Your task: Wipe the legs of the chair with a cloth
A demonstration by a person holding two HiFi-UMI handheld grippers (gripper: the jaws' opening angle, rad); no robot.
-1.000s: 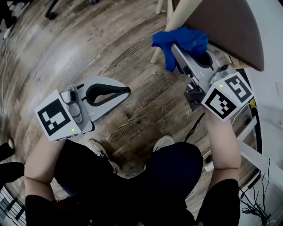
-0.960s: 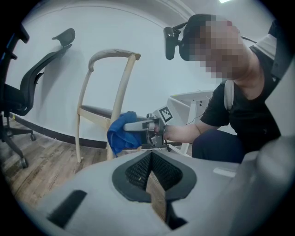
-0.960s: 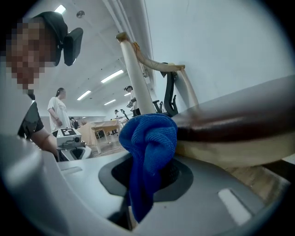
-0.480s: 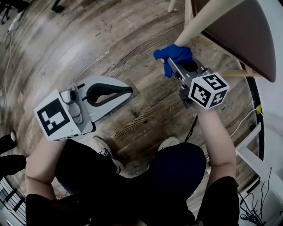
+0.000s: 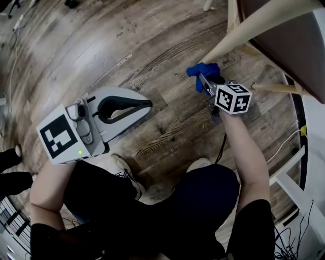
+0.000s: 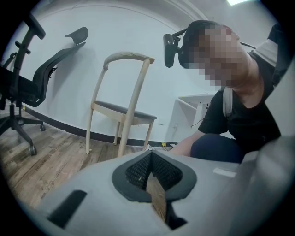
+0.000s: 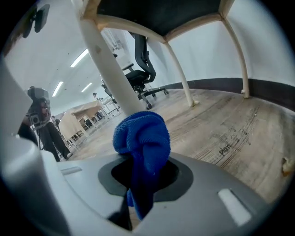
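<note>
My right gripper (image 5: 202,77) is shut on a bunched blue cloth (image 5: 201,70), held low against the pale wooden front leg (image 5: 238,35) of the chair, near the floor. In the right gripper view the cloth (image 7: 141,138) bulges from the shut jaws, with the thick leg (image 7: 106,60) rising right behind it and the dark seat underside (image 7: 161,14) above. My left gripper (image 5: 147,104) hangs over the floor at the left, well away from the chair, shut and holding nothing. The left gripper view shows its shut tips (image 6: 152,159) pointing toward the chair (image 6: 122,110).
Wood-plank floor (image 5: 127,45) lies all around. Two more slim chair legs (image 7: 180,69) (image 7: 237,50) stand beyond the cloth. A black office chair (image 7: 140,64) and a standing person (image 7: 41,120) are far behind. Another office chair (image 6: 27,83) stands left. White furniture and cables (image 5: 292,203) sit to my right.
My right gripper has slid down the chair leg with the cloth, from beside the seat to near the floor. The left gripper has stayed almost still.
</note>
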